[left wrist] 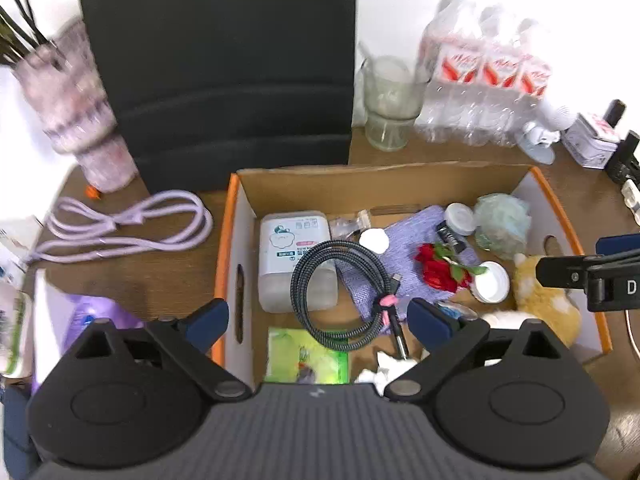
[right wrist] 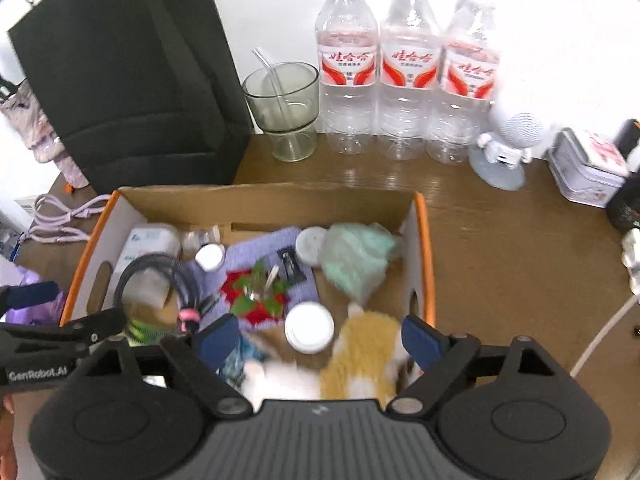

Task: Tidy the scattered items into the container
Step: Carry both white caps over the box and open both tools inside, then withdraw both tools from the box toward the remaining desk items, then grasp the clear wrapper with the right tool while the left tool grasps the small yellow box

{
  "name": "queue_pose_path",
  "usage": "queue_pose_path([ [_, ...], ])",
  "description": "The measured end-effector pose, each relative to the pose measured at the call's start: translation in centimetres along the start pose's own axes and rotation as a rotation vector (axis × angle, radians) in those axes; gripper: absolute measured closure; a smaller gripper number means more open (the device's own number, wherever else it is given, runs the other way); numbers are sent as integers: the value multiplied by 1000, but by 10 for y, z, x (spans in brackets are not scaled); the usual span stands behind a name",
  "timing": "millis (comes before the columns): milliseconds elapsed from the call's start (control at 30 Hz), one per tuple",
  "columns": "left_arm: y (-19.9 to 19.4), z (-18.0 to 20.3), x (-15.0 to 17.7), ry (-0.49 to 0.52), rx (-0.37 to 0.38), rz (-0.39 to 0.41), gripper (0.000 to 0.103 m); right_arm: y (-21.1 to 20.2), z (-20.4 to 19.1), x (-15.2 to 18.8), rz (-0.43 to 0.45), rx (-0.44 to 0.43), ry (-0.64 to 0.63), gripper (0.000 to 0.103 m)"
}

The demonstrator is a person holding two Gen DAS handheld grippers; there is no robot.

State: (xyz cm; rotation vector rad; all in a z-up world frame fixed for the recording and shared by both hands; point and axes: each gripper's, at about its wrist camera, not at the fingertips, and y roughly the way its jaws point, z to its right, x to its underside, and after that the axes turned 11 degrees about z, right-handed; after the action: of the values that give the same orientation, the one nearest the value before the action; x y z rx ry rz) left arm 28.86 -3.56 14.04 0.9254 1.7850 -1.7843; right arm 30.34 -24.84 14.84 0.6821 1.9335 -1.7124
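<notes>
Cardboard box point(left wrist: 400, 184) on the brown table point(right wrist: 500, 248) is filled with one black cable point(left wrist: 340, 292), one red flower point(left wrist: 438, 268) and two white lids point(right wrist: 309, 327). Left gripper point(left wrist: 318, 322) and right gripper point(right wrist: 320, 334) are spread wide with nothing pinched. One yellow plush toy point(right wrist: 360, 360) is blurred and half hidden.

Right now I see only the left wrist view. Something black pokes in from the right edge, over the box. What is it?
Observer: The right claw, hanging open over the yellow plush toy in the box.
Operator: Is it gripping the toy?
Observer: No, its pads stand wide apart, not pressing it.
Operator: Those blurry bottles behind?
Observer: Three clear bottles with red labels, upright in a row.
</notes>
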Motion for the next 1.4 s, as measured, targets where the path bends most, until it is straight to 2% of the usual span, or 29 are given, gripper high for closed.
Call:
queue_pose_path([
  [67,-31,5,9,-3,-9,137,5,-20,-1,11,74,-15,0,15],
  [133,-65,9,26,18,-27,331,2,-46,-5,29,222,-37,-22,15],
  [200,-91,14,50,38,-78,506,1,-66,-10,50,389,-50,-62,15],
  [233,-98,16,59,45,-92,553,1,-73,-13,63,461,-46,-80,15],
  [300,-104,18,74,48,-99,592,1,-79,-16,81,534,-49,-91,15],
  [400,-109,17,88,15,-80,616,1,-83,-17,97,560,-71,-80,15],
  [600,-132,15,119,-27,-84,618,1,-104,-23,124,606,-54,-98,16],
  [667,-148,16,140,-54,-90,619,0,-118,-22,146,627,-63,-77,16],
  [800,-178,22,179,-72,-31,595,0,-146,-30,198,622,-99,-79,16],
  [900,-206,26,210,-99,-9,615,0,-169,-34,234,613,-66,-79,16],
  [1033,-237,33,246,-94,25,630,0,-199,-27,278,606,-103,-64,16],
  [1133,-255,37,272,-93,30,638,0,-221,-27,308,619,-93,-62,14],
  [1400,-280,34,338,-145,61,567,0,-248,-34,381,597,-99,-82,10],
])
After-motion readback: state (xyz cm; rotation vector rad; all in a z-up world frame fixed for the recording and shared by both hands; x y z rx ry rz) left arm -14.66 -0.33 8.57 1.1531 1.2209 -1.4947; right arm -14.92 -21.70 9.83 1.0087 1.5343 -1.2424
